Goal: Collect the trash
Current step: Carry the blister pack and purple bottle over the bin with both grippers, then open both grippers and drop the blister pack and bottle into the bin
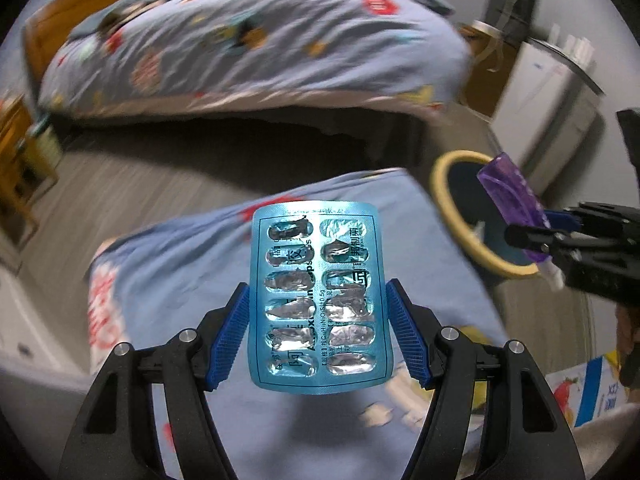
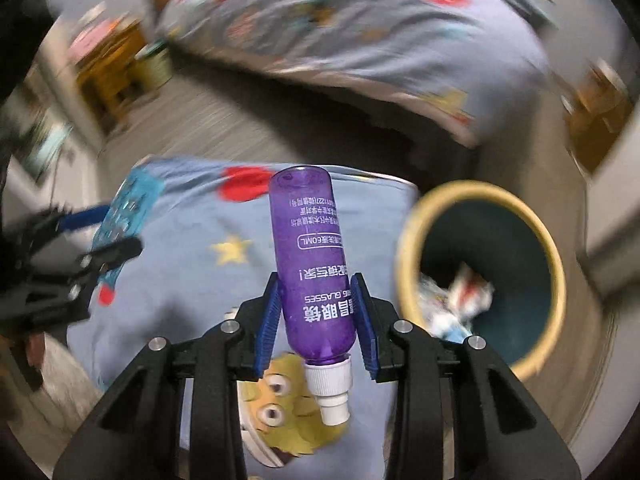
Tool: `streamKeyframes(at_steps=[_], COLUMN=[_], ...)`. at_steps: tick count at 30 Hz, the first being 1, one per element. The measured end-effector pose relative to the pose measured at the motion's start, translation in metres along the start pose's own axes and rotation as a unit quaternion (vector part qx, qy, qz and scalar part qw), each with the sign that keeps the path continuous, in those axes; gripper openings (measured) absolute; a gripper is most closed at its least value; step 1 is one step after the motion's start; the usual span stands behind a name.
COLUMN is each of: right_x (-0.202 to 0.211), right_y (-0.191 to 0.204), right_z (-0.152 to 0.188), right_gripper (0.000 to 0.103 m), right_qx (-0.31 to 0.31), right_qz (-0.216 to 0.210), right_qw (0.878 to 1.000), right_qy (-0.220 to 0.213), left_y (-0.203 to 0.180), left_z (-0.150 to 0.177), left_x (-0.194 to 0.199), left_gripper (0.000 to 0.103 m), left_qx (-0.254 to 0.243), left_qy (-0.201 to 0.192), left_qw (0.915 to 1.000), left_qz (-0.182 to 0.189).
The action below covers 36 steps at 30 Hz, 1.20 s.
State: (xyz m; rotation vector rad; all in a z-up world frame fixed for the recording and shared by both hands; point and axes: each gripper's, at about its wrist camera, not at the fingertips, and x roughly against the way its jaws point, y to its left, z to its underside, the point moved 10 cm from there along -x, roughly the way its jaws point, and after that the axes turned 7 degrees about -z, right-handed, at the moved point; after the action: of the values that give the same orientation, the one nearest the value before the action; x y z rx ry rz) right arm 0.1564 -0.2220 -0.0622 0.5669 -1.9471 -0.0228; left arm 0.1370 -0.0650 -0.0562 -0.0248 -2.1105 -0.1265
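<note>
My left gripper point(image 1: 317, 290) is shut on a blue blister pack point(image 1: 316, 236) with emptied foil cells, held upright by its two long edges above a blue patterned quilt point(image 1: 168, 264). My right gripper point(image 2: 316, 280) is shut on a purple spray bottle point(image 2: 312, 248), white nozzle pointing back toward the camera. A round bin with a yellow rim point(image 2: 404, 264) stands to the right of the bottle, with crumpled wrappers point(image 2: 460, 300) inside. In the left wrist view the purple bottle point(image 1: 508, 188) hangs over the bin's rim point(image 1: 440, 184). The right wrist view shows the left gripper point(image 2: 104, 232) with the blister pack point(image 2: 128, 200) at the left.
A second bed with the same quilt point(image 1: 260, 40) lies across a strip of wooden floor point(image 1: 120, 184). A white cabinet point(image 1: 548, 92) stands behind the bin. Wooden furniture point(image 1: 16, 152) is at the far left. A printed carton point(image 1: 592, 392) lies at the lower right.
</note>
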Motion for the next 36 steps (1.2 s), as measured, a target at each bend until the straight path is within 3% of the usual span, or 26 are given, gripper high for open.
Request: streamKeyframes(at_steps=[5, 9, 16, 21, 22, 24, 32, 36], right_x=[0.013, 0.018, 0.016, 0.026, 0.027, 0.030, 0.048, 0.077], right_y=[-0.084, -0.143, -0.184, -0.190, -0.190, -0.193, -0.195, -0.188], right_z=[0.005, 0.011, 0.022, 0.010, 0.008, 0.008, 0.023, 0.029], right_gripper=[0.034, 0.034, 0.035, 0.038, 0.055, 0.064, 0.065, 0.077], right_qx=[-0.086, -0.173, -0.237, -0.255, -0.257, -0.257, -0.238, -0.213], right_qz=[0.038, 0.043, 0.029, -0.001, -0.002, 0.006, 0.044, 0.069], right_qw=[0.995, 0.983, 0.969, 0.959, 0.958, 0.957, 0.963, 0.966], right_qy=[-0.021, -0.042, -0.064, -0.121, -0.127, -0.135, -0.116, -0.129], left_y=[-0.078, -0.133, -0.207, -0.229, -0.229, -0.227, -0.212, -0.205], left_z=[-0.027, -0.039, -0.059, -0.078, -0.081, -0.087, -0.079, -0.070], left_x=[-0.019, -0.039, -0.077, -0.089, -0.089, -0.089, -0.073, -0.047], left_gripper=[0.068, 0.069, 0.069, 0.070, 0.072, 0.084, 0.087, 0.093], left_qx=[-0.060, -0.108, -0.181, -0.187, -0.187, -0.179, -0.157, -0.147], left_qy=[-0.012, -0.012, -0.022, -0.045, -0.052, -0.062, -0.058, -0.065], left_qw=[0.9972, 0.9917, 0.9793, 0.9769, 0.9767, 0.9781, 0.9807, 0.9802], left_qz=[0.042, 0.068, 0.088, 0.092, 0.092, 0.085, 0.101, 0.115])
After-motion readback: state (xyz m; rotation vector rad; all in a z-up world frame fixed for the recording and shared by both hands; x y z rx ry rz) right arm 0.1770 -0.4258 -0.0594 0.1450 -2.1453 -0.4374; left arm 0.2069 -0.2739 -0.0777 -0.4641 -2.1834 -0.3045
